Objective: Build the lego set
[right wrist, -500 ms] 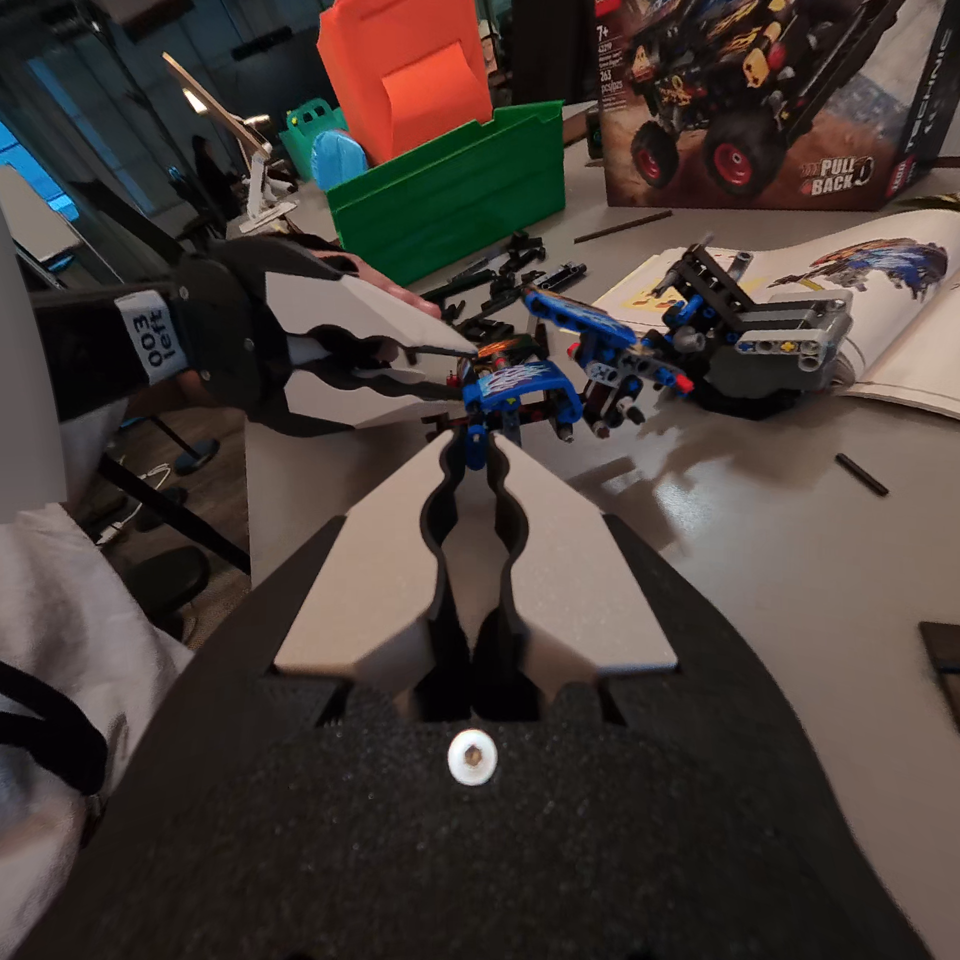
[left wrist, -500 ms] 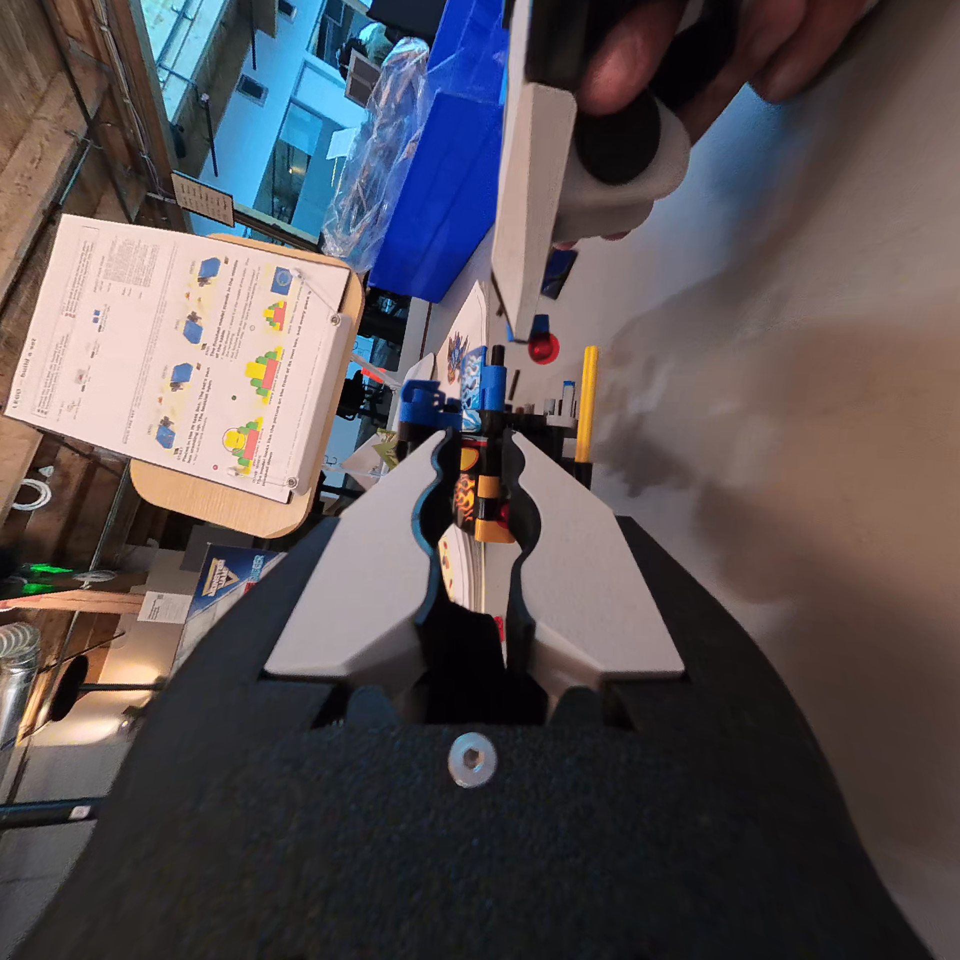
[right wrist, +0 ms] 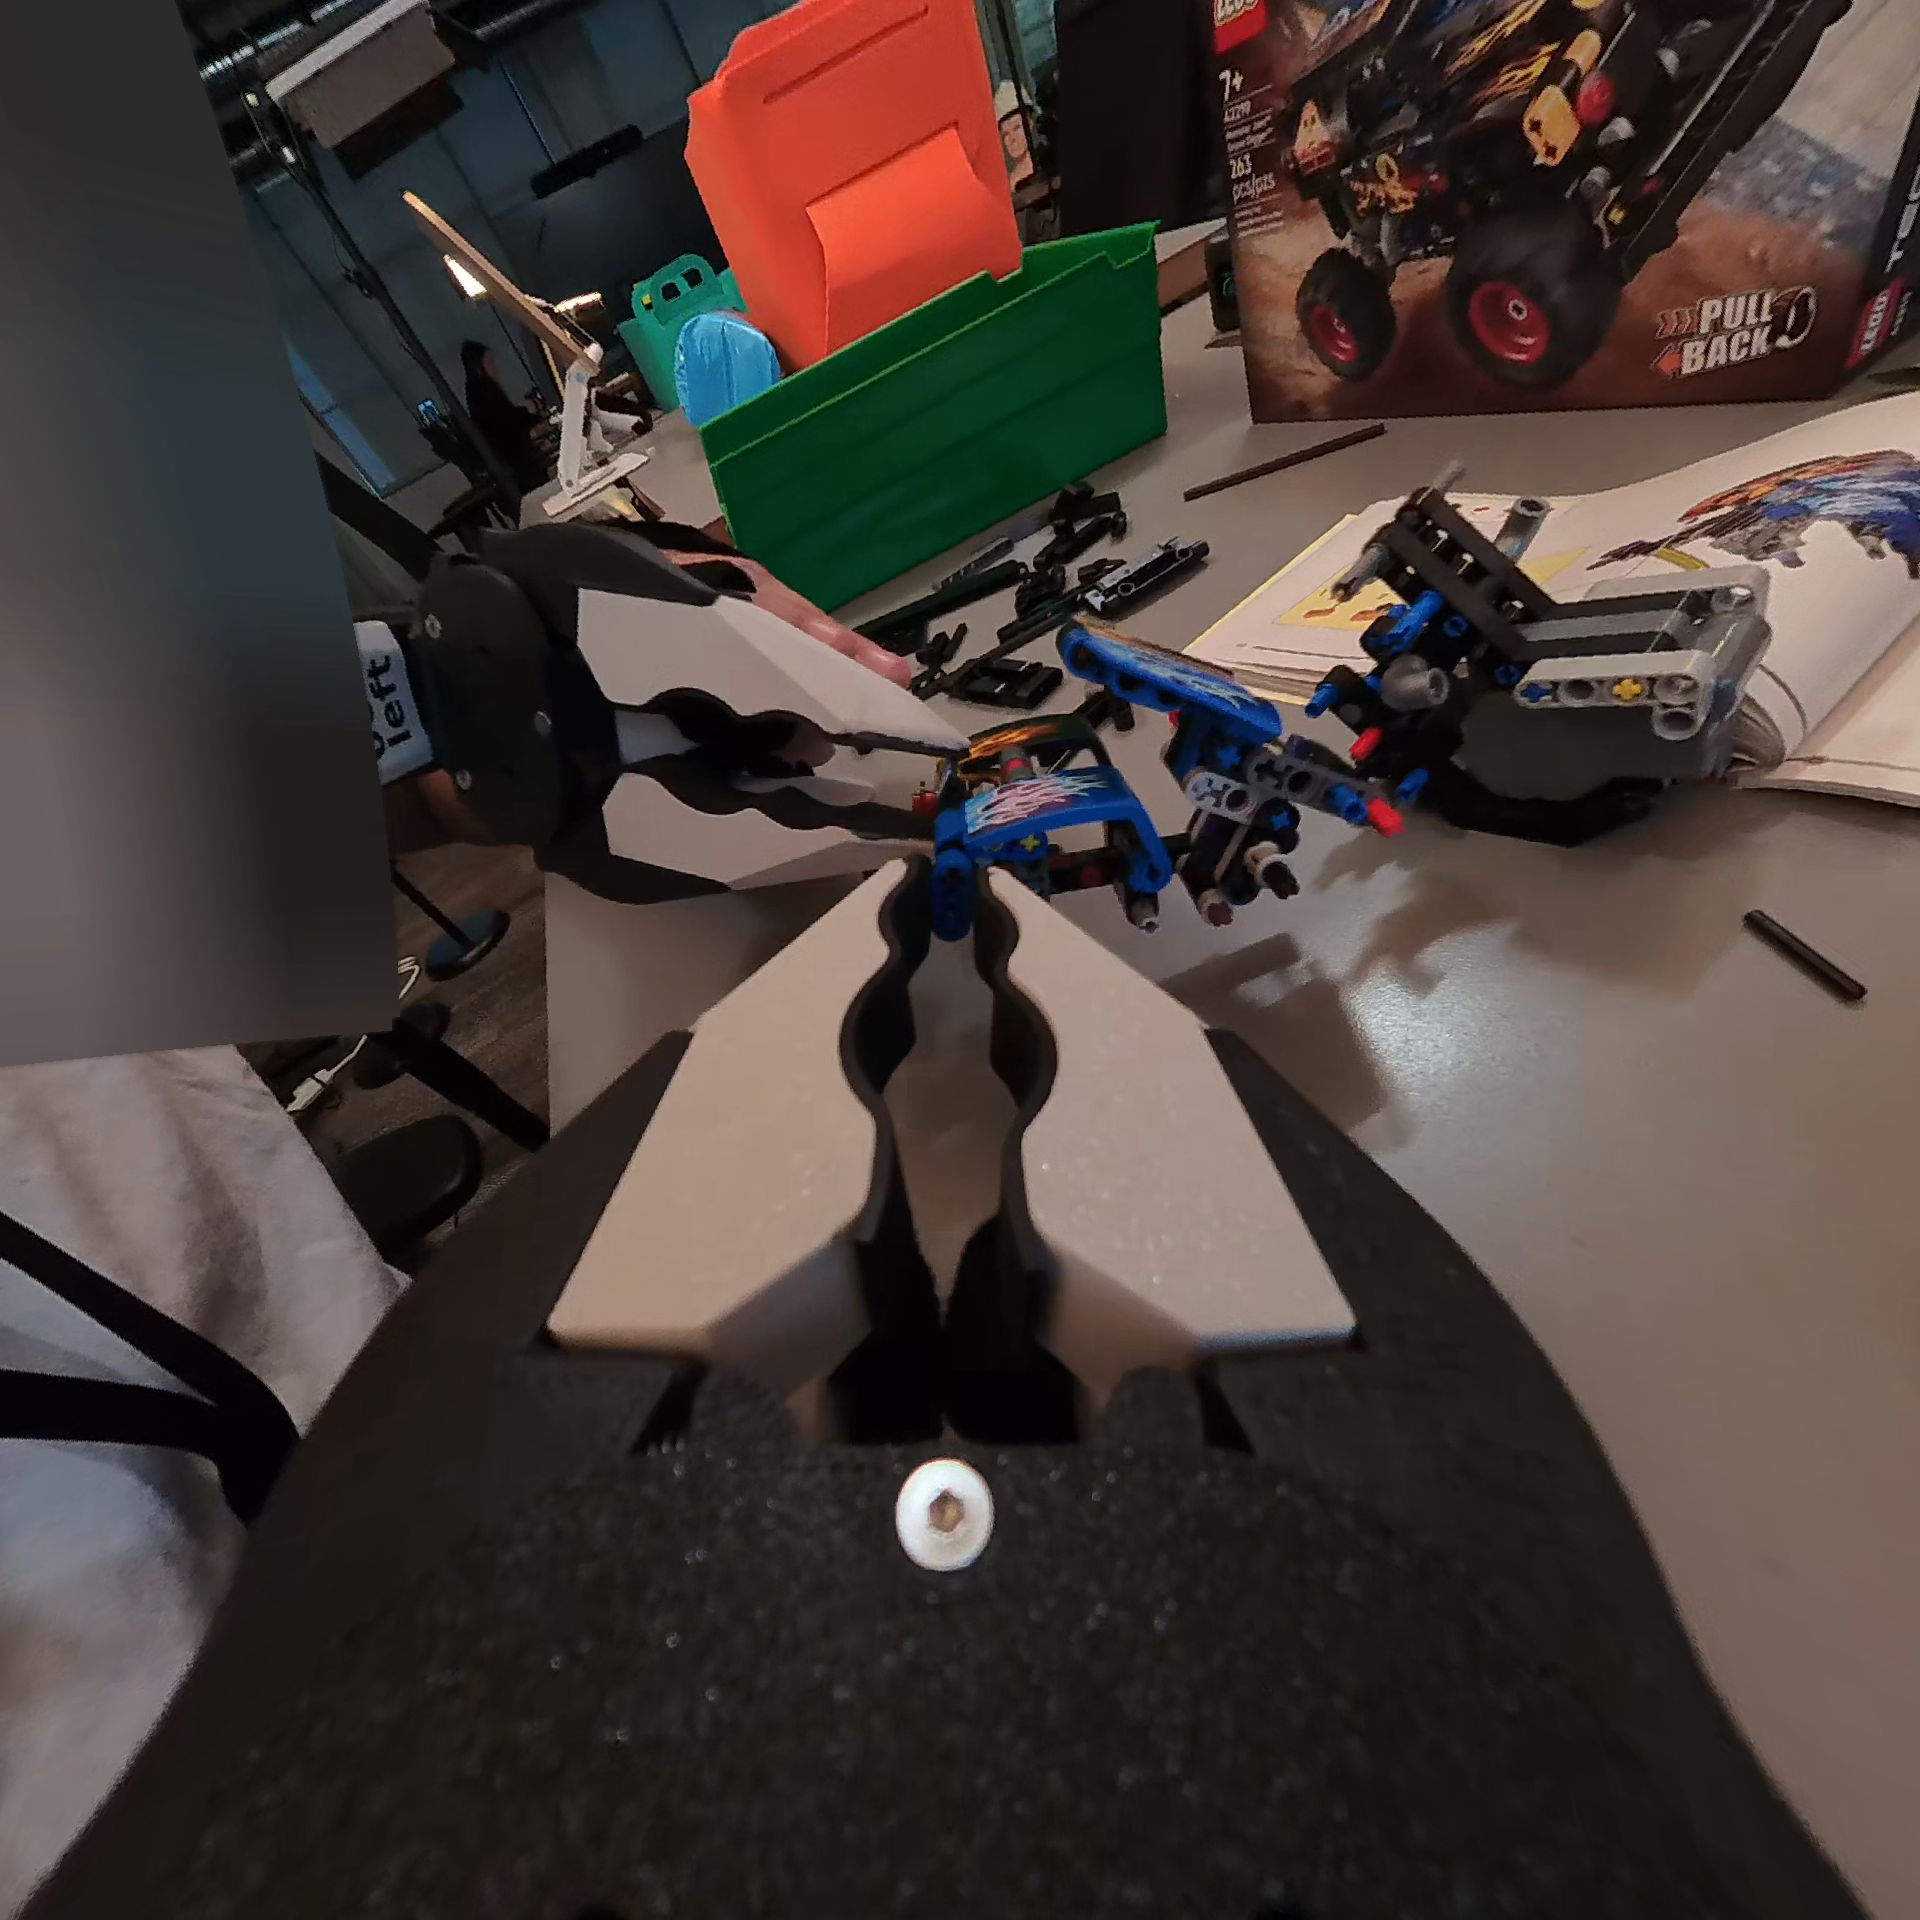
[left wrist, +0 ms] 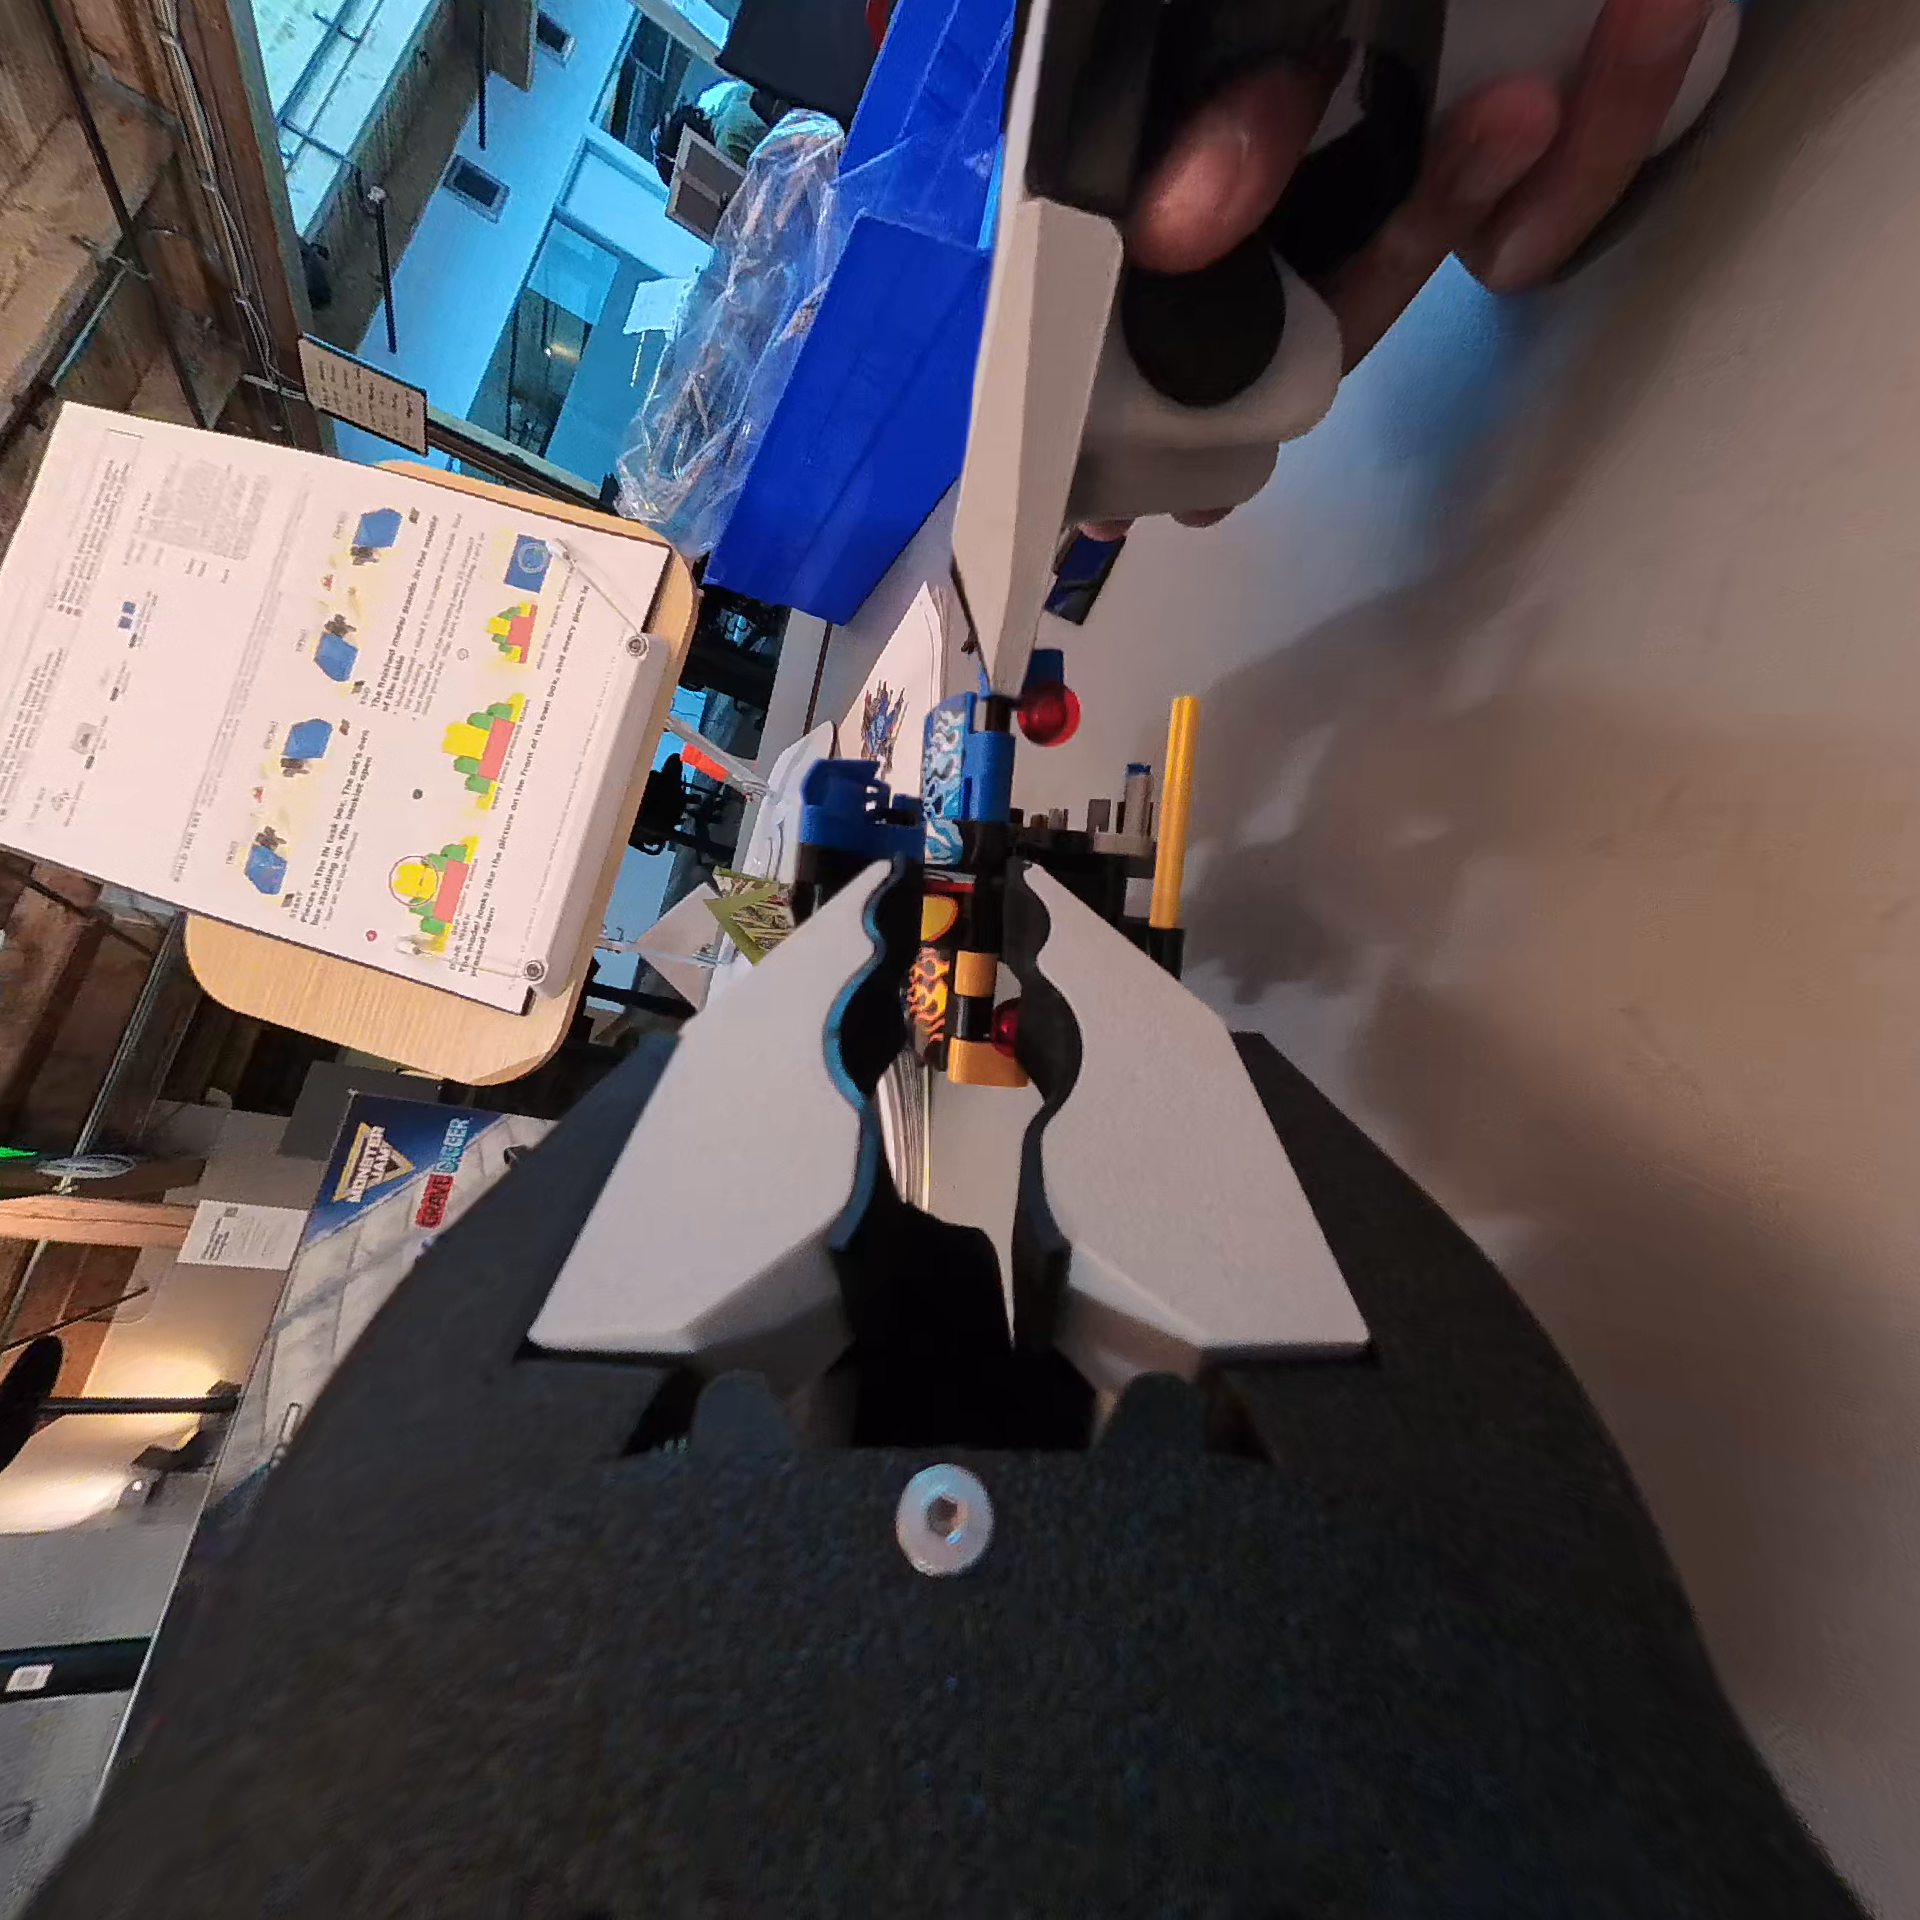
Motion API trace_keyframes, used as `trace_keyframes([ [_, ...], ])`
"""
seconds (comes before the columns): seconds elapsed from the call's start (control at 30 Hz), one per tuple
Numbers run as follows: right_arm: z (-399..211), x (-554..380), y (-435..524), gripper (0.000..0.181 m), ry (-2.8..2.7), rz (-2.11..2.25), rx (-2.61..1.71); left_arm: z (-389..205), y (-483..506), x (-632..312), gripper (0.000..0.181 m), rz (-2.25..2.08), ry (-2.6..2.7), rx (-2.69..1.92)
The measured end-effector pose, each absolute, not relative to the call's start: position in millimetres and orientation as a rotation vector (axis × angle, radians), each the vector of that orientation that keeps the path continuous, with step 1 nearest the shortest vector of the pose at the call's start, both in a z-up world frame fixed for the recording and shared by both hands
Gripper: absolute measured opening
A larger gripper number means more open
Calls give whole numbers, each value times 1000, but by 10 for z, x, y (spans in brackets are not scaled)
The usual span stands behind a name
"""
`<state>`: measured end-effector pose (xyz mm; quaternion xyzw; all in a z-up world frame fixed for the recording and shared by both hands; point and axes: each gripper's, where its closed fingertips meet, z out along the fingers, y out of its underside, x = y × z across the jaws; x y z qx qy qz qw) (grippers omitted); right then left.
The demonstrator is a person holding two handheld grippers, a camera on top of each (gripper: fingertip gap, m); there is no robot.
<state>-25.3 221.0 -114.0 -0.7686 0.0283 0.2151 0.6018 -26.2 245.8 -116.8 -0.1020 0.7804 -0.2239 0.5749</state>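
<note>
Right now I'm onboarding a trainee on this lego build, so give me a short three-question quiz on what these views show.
1. True or false: the right tongs are shut on a blue piece at the near end of the blue-and-black lego assembly.
2. Multiple choice: the green bin holds A) a yellow rod, B) an orange container, C) the open instruction booklet.
3. Fill in: the loose black rod lies on the ____, to the right of the tongs.

Key: 1 true; 2 B; 3 table.
</note>
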Motion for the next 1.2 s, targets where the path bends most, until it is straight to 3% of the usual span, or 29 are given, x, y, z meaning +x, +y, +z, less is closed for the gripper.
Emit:
trace_keyframes([
  [1.2,-1065,-310,2135,6,26,647,-1726,-1084,2311,-348,12,-721,1828,-280],
])
